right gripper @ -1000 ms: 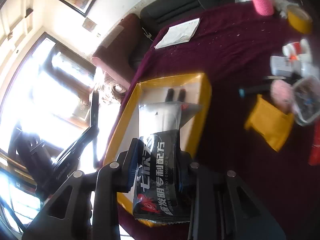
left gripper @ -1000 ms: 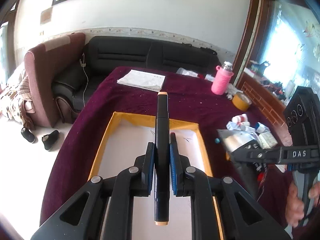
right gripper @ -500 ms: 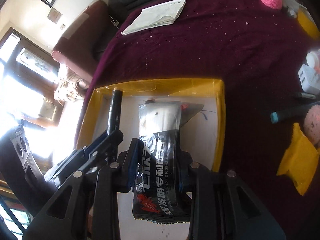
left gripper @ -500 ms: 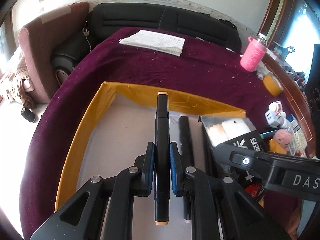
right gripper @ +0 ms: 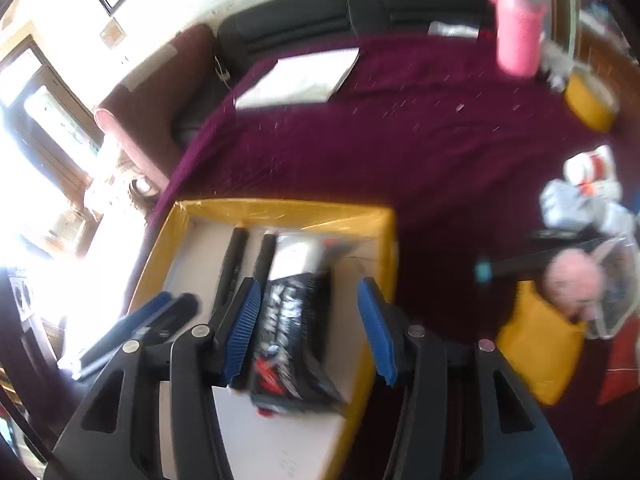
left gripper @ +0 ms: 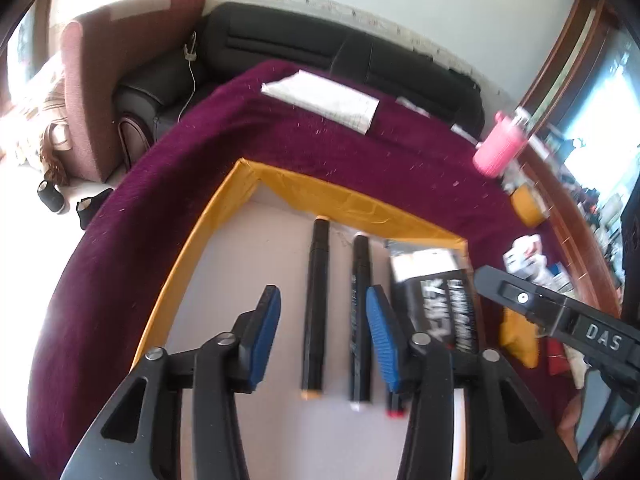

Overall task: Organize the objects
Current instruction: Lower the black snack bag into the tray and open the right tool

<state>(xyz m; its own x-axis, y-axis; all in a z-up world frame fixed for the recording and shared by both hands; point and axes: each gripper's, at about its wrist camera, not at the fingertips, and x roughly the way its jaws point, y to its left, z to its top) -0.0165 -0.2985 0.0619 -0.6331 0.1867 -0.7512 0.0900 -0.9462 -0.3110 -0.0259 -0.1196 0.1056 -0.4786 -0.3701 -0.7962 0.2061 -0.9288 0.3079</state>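
Left gripper (left gripper: 322, 330) jaws just opening, orange-capped marker (left gripper: 314, 308) lying released in yellow tray (left gripper: 192, 248), frame centre. Right gripper (right gripper: 310, 326) opening too, black packet (right gripper: 292, 320) dropping loose beside markers. Clutter (right gripper: 580, 272) at right edge waiting, unsorted.

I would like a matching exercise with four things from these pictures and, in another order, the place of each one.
Things:
1. black marker with orange caps
2. black packet
3. pink bottle
4. white paper

Places:
A. upright at the table's far right
B. flat on the purple cloth, beyond the tray
C. in the yellow-rimmed tray, left of another marker
D. in the tray, on its right side

Pairs: 1-C, 2-D, 3-A, 4-B
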